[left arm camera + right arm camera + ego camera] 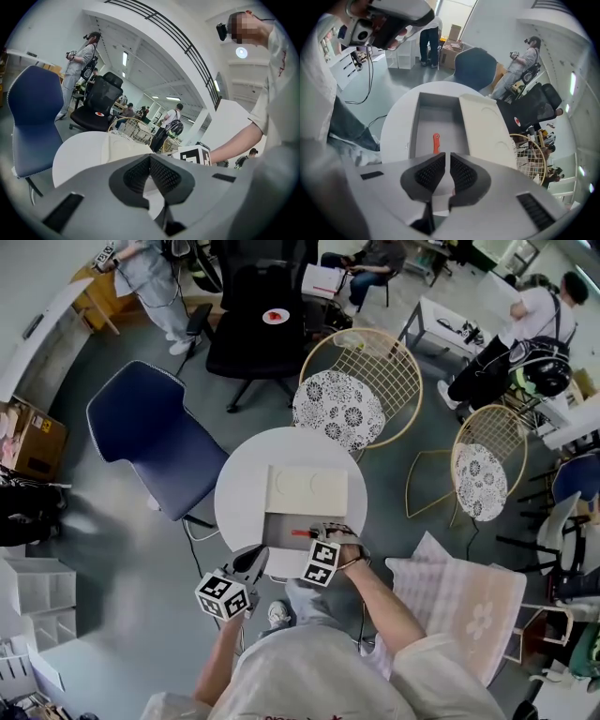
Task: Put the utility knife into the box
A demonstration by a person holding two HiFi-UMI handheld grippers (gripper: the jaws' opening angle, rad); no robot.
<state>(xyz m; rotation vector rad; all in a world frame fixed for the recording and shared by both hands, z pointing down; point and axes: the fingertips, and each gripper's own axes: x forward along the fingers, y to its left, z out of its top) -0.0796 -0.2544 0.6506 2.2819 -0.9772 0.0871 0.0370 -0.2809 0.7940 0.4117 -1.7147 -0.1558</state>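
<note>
An open box lies on the round white table, its pale lid folded back on the far side. The orange-red utility knife rests inside the grey tray, near its front edge. In the right gripper view the knife lies free in the box, just beyond my right gripper, whose pads leave a narrow gap with nothing between them. My right gripper hangs over the box's near right corner, pointing steeply down. My left gripper is at the table's near edge; in its own view the left gripper is shut and empty.
A navy chair stands left of the table, and a wire chair stands beyond it. A second wire chair is at the right, with a black office chair further back. A pale patterned cushion lies at my right. People stand at the room's edges.
</note>
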